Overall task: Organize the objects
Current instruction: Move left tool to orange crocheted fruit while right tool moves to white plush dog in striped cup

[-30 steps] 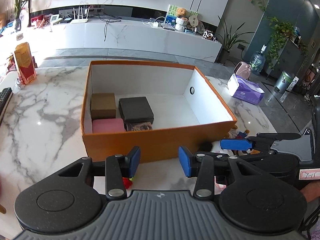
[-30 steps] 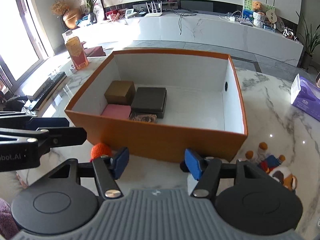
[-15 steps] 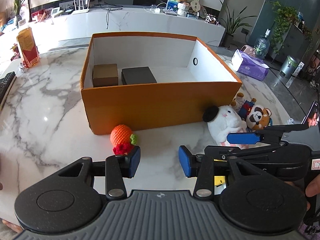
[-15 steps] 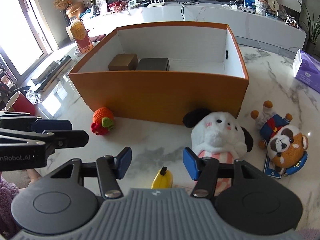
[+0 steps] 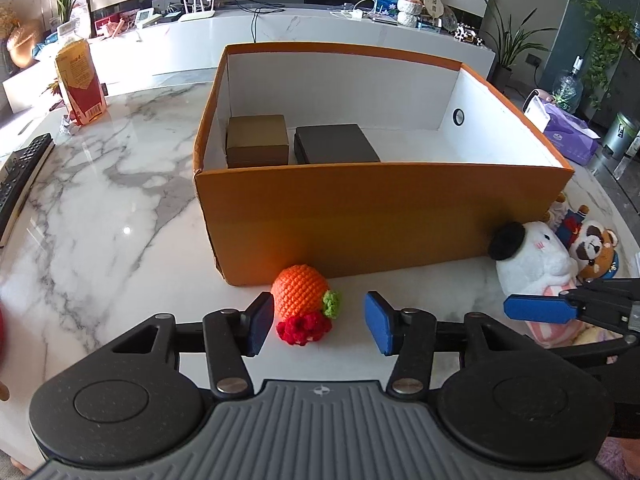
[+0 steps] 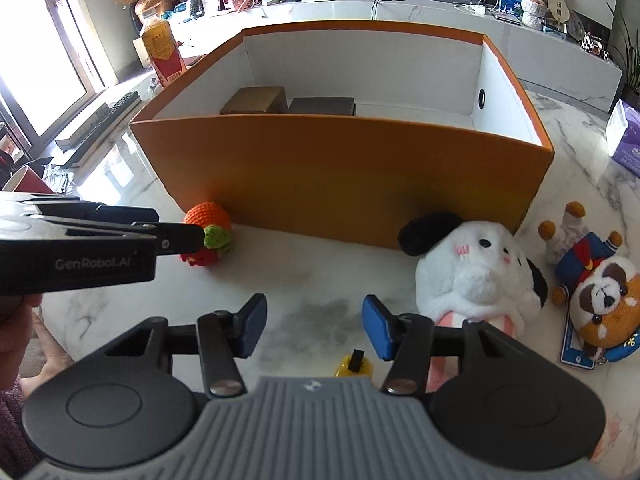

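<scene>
The left gripper has its jaws opening, and the crocheted orange toy lies between the blue pads, close to the left pad, with a clear gap to the right one; no pad presses on it. The right gripper has its jaws closing on nothing but bare marble table.

Only the right wrist view shows the small yellow toy, half hidden under that gripper's body just behind the pads, and the left gripper from the side, its finger tip reaching the crocheted toy's green leaf. Only the left wrist view shows the gap on each side of the crocheted toy, and one blue pad of the right gripper in front of the white plush.

The crocheted toy lies on its side on the table, just in front of the orange box near its left corner. Its long axis runs from the round orange end, nearest the box wall, to the red knitted end, nearest the camera.

The white plush dog lies against the box's front wall to the right, with a raccoon plush and a blue-coated doll beside it. Inside the box sit a tan box and a dark grey box. A red and yellow carton stands well off to the left, and a purple tissue pack lies to the right.
</scene>
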`<state>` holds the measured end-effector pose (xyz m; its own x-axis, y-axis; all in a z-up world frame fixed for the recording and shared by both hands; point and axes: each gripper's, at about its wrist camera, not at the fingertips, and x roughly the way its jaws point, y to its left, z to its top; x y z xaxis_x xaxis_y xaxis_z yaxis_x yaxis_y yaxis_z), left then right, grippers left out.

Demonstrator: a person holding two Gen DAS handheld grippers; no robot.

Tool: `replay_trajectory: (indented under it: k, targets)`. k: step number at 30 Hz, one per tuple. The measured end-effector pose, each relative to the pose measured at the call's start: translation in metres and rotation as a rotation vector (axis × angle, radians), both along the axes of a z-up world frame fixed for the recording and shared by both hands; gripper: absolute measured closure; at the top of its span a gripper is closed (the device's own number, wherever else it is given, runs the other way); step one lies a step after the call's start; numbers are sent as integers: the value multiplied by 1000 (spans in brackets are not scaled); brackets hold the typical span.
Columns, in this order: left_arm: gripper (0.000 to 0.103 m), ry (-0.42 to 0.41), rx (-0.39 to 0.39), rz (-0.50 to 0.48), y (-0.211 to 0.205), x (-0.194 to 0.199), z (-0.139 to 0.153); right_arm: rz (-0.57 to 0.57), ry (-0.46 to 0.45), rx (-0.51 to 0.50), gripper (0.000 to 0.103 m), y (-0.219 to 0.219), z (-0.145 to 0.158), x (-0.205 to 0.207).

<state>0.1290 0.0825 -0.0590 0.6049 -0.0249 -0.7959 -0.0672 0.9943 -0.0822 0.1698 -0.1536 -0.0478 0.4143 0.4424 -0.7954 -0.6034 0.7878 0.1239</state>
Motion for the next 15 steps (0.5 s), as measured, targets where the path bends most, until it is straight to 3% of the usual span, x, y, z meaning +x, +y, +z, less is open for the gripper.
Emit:
replay_trajectory:
  k: [9,11,15]
  targets:
    - [43,57,-6,14,4,17,-17,-23,11,0,47,-2,-4,9]
    - [51,59,-3,27,5,18,-19,-20,11,-4,47,-1,-4,9]
    - [52,62,-2,31,7,20,-20,-19,14,-6,47,-3,-4,9]
